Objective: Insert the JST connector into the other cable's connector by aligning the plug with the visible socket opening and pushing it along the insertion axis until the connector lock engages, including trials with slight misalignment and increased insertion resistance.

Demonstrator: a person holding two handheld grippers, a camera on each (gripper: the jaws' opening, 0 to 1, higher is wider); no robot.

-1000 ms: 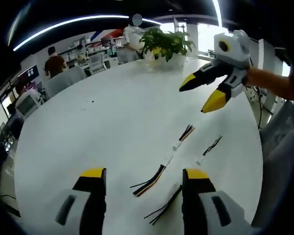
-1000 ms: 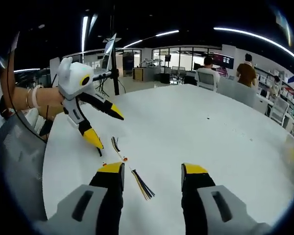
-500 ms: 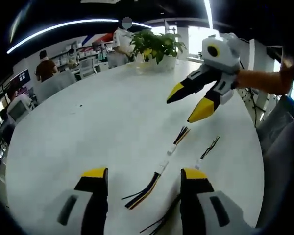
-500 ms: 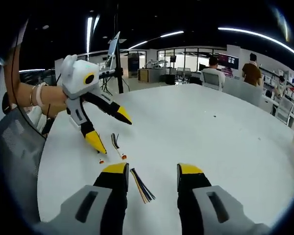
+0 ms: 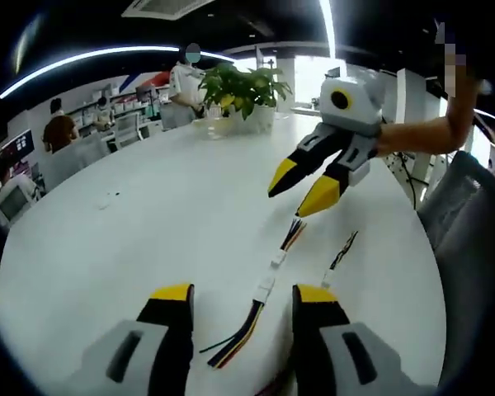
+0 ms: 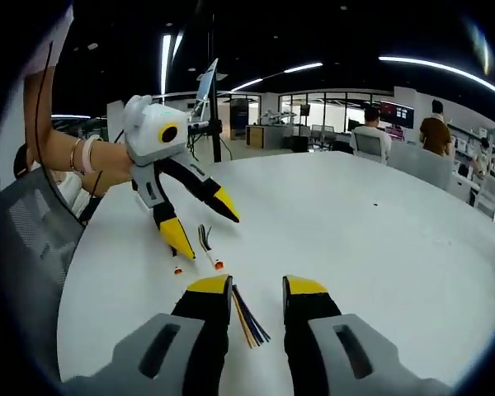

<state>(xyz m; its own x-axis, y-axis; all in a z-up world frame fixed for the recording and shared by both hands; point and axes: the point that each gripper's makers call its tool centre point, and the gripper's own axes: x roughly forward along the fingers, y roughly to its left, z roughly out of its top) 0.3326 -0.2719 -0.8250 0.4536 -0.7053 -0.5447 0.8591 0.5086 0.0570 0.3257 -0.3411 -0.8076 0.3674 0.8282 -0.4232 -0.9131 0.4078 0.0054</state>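
Two handheld grippers with white bodies, black jaws and yellow tips: left gripper (image 6: 200, 221), right gripper (image 5: 301, 184); bracelets (image 6: 87, 153) ring one wrist.

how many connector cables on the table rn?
2, lying side by side on the white table: the multicolour cable between the left gripper jaws, and the dark cable further right. Their ends run out of view.

A big round white table (image 5: 148, 223) sits in an open office under long ceiling light strips (image 6: 429, 70). A potted plant (image 5: 241, 87) stands at its far edge, bright windows (image 5: 305, 70) behind. Desks, chairs (image 6: 433, 169) and monitors line the room (a few people sit or stand there). A mesh chair (image 6: 29, 239) is close by.
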